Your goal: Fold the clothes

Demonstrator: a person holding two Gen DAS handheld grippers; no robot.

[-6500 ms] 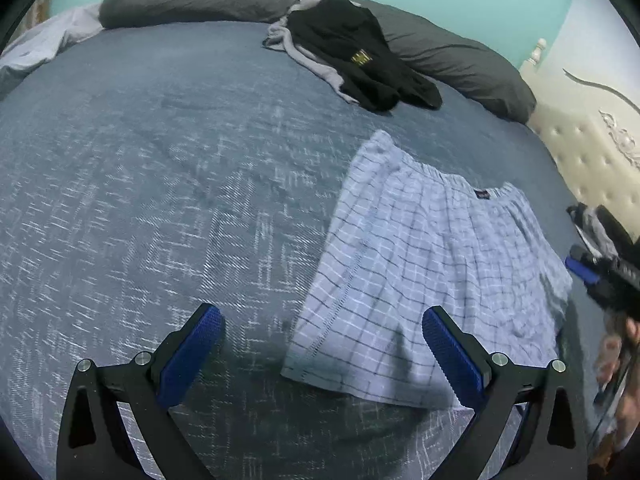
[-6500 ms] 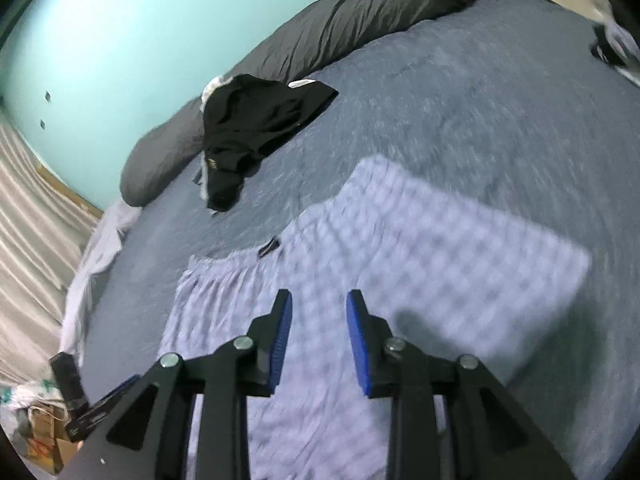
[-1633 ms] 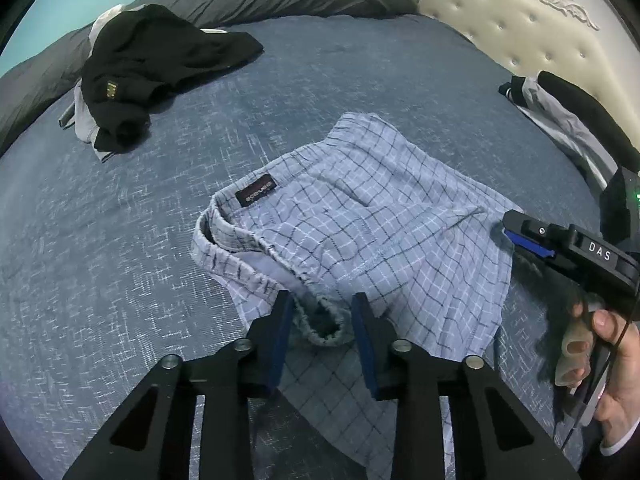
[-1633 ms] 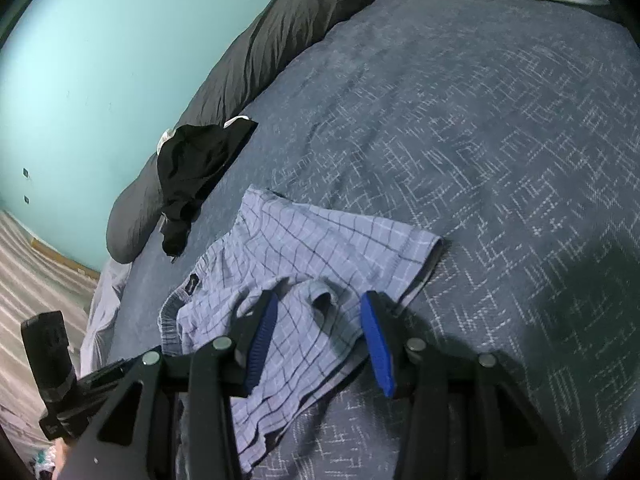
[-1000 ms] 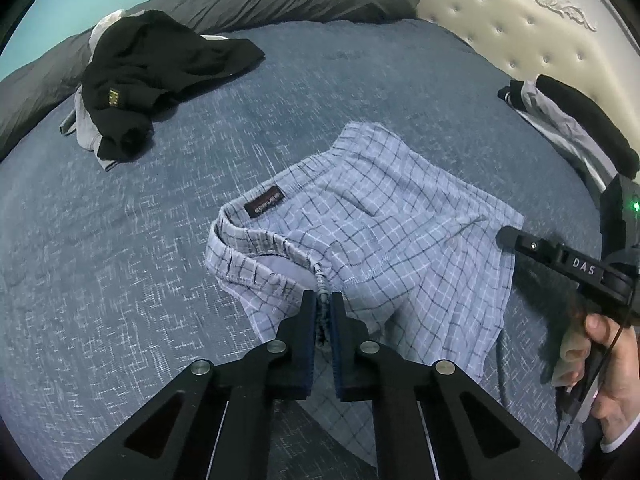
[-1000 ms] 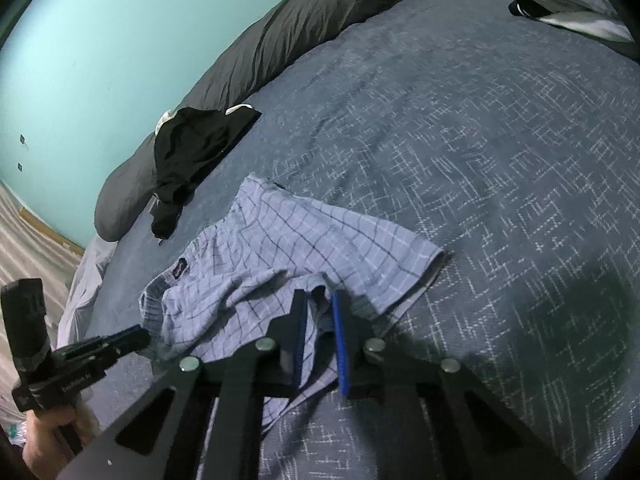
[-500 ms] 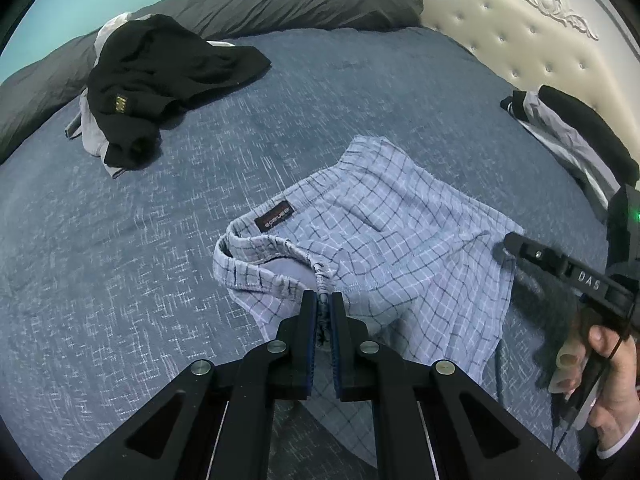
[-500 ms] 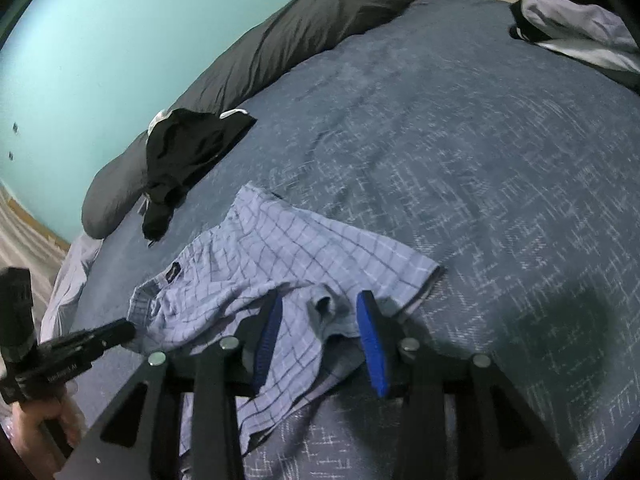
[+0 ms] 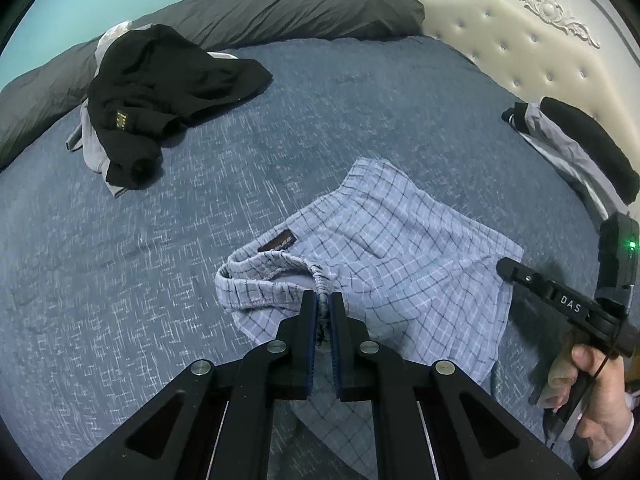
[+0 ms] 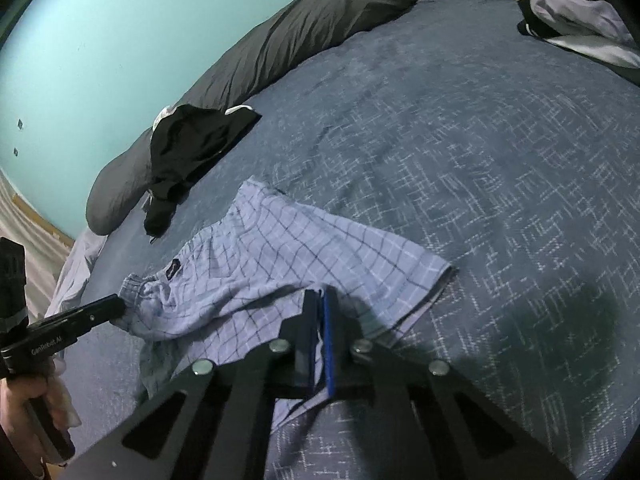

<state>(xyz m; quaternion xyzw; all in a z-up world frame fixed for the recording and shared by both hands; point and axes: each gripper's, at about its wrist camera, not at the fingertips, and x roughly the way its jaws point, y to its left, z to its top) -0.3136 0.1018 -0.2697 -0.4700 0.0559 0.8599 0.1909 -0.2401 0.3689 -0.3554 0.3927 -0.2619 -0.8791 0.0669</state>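
While both grippers hold cloth, the scene reads as follows:

Shorts: the checked shorts (image 9: 384,264) lie rumpled about mid-bed (image 9: 200,320), well apart from the black heap (image 9: 160,92) near the pillows (image 9: 260,12) and from the dark clothes (image 9: 572,148) by the headboard (image 9: 520,40).
Feel: likely thin, light and limp; the cloth sags and bunches wherever it is lifted, and would slip out of a shallow pinch.
Where to grip: the gathered elastic waistband looks the firmest edge; the hem corners are the other sound holds.
Left gripper (image 9: 323,304): pinched tight on the waistband at its bunched middle, tilted steeply down.
Right gripper (image 10: 318,300): jaws snapped together on a fold of the leg end, angled down less steeply.
Hands: each hand wraps a gripper handle, the right hand (image 9: 596,404) low at the bed's near edge.
Judgement: two opposite ends are held, so a lift and fold seems ready.
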